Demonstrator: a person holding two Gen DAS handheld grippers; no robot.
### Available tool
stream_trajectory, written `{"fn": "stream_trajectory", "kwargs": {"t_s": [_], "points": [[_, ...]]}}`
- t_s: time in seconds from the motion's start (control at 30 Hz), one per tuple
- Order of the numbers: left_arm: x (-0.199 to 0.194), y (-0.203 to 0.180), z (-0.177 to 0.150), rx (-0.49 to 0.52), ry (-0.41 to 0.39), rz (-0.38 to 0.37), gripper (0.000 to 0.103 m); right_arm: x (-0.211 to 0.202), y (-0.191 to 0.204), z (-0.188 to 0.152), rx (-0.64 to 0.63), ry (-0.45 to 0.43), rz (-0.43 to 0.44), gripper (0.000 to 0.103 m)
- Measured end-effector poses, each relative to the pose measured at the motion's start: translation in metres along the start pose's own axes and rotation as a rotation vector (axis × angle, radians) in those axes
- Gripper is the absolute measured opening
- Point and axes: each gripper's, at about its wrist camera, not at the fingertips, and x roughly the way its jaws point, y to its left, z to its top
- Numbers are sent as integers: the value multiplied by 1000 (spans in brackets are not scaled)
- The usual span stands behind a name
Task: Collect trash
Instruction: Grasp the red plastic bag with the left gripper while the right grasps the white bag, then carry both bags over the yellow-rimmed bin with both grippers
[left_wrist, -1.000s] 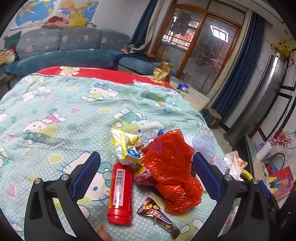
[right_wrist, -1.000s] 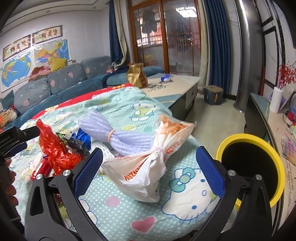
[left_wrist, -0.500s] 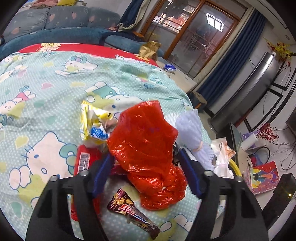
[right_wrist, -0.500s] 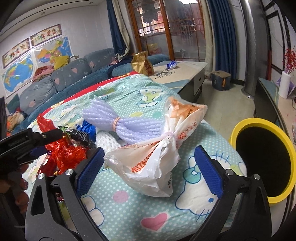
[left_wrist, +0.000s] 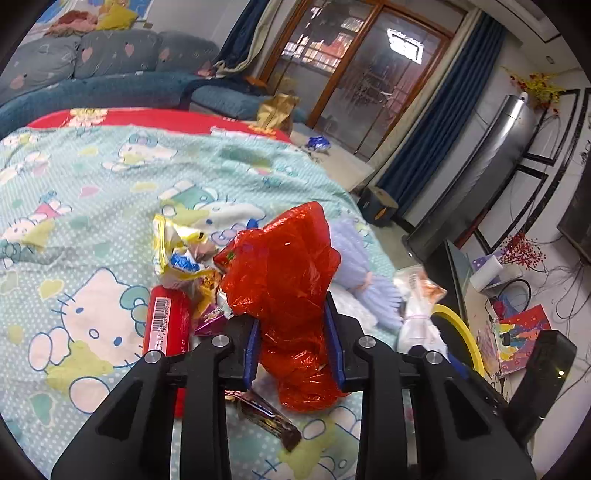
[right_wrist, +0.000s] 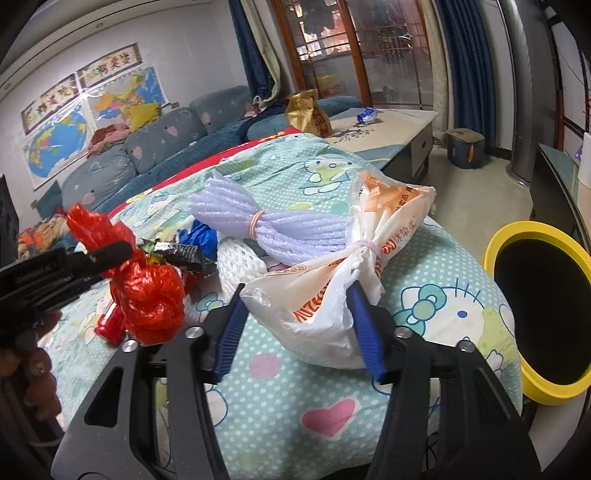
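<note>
Two bags gripped: one red bag (left_wrist: 291, 295), one white bag (right_wrist: 332, 295).

Open bedspread (left_wrist: 92, 177) lies free toward the bed's far edge. Near the front corner, a red tube (left_wrist: 167, 325), wrappers (left_wrist: 181, 254) and purple foam (right_wrist: 273, 225) crowd together; the yellow bin (right_wrist: 539, 317) stands just beside that corner.

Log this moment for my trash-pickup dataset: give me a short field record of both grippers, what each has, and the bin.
left gripper: shut on crumpled red plastic bag
right gripper: closing around tied white plastic bag with orange print; contact unclear
bin: yellow-rimmed round bin, right of the bed
surface: Hello Kitty bedsheet
other trash: red cylindrical tube, lilac foam bundle
</note>
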Motion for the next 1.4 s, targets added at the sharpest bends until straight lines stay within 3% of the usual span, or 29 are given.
{"fn": "stream_trajectory", "kwargs": {"t_s": [0.17, 0.5, 1.4], "points": [[-17, -7, 3, 24, -32, -10, 28, -7, -2, -2, -3, -4, 22, 34], [-45, -28, 7, 66, -86, -44, 28, -36, -12, 2, 1, -75, 10, 34], [5, -141, 5, 245, -18, -212, 28, -93, -84, 8, 68, -163, -151, 34]]}}
